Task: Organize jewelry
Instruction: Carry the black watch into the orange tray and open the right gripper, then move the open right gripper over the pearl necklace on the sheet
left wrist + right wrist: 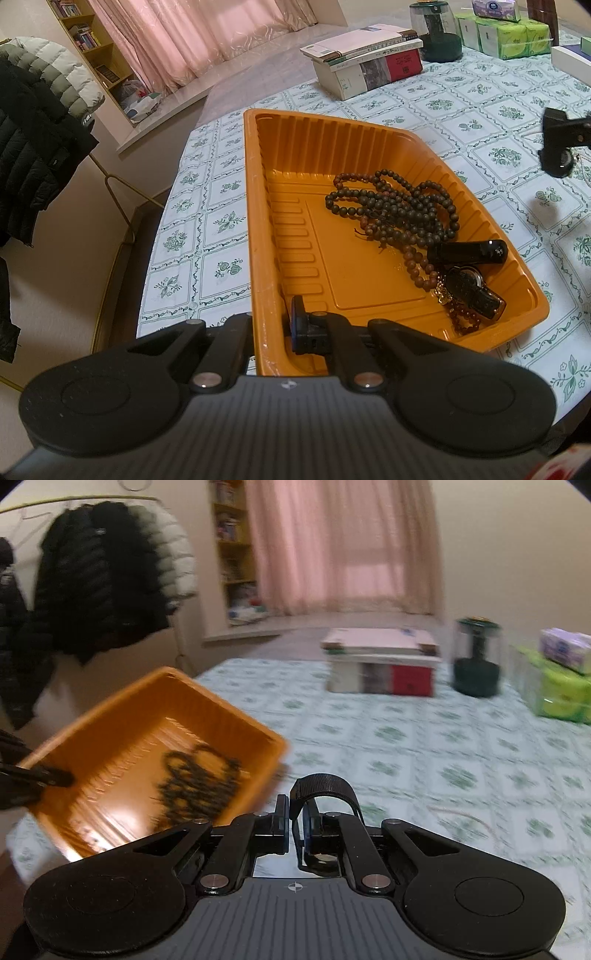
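Note:
An orange plastic tray sits on the flower-patterned tablecloth. My left gripper is shut on the tray's near wall. Inside the tray lie dark wooden bead strings and black watches with a reddish bracelet. In the blurred right wrist view, my right gripper is shut on a black watch strap that loops up above its fingertips. It is raised above the cloth, right of the tray. The left wrist view shows the right gripper at the far right edge.
At the back of the table are a stack of books, a dark jar and green tissue packs. A thin pale cord lies on the cloth. Coats hang beyond the table's left edge.

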A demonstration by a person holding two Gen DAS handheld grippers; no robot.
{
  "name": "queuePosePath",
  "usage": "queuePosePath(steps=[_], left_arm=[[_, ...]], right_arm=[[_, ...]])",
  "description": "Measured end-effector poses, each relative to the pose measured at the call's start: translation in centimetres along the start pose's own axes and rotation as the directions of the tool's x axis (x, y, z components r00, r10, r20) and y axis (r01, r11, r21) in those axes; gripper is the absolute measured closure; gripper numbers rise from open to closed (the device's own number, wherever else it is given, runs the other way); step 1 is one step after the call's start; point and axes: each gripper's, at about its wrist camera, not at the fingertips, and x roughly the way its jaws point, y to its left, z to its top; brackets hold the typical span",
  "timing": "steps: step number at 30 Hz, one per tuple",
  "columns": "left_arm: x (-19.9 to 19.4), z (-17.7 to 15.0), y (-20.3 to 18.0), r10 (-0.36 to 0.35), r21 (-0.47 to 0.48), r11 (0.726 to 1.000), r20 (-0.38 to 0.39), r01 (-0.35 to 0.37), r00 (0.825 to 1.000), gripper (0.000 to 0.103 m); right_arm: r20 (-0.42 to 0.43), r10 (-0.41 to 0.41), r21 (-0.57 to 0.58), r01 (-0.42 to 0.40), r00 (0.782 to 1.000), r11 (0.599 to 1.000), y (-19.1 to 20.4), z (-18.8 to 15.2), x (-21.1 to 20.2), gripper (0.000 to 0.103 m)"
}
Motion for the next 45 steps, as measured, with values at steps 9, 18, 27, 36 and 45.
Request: queuePosePath(steps=[9, 18, 27, 36, 45], left_arm=[[-0.1, 0.1, -0.1, 0.0, -0.002, 1.0, 0.0, 0.0, 1.0, 0.099], [0.0, 0.1, -0.1, -0.003, -0.005, 1.0, 0.002, 0.003, 1.0, 0.099], [-0.1, 0.1, -0.2, -0.003, -0.007, 1.0, 0.002, 0.003, 1.0, 0.099], [0.0, 0.1, -0.2, -0.004, -0.01, 1.0, 0.001, 0.004, 1.0, 0.099], [0.0, 0.1, -0.1, -0.003, -0.012, 1.0, 0.003, 0.003, 1.0, 0.1]], right_arm=[[-0.061, 0.234, -0.107, -0.24, 0.97, 0.965, 6.0, 1.7, 2.8, 0.096], [-0.153, 0.298, -0.144, -0.319, 0.942, 0.937, 9.0, 0.5, 5.8, 0.096], [-0.158, 0.311, -0.1, -0.329, 0.937, 0.939, 9.1, 0.4, 6.3, 0.095], [-0.117, 0.241, -0.014, -0.244, 0.964, 0.97, 6.0, -0.4, 3.5, 0.065], [-0.095, -0.047, 0.065, 0.053, 0.994, 0.996, -1.0, -4.8, -2.2, 0.065]])
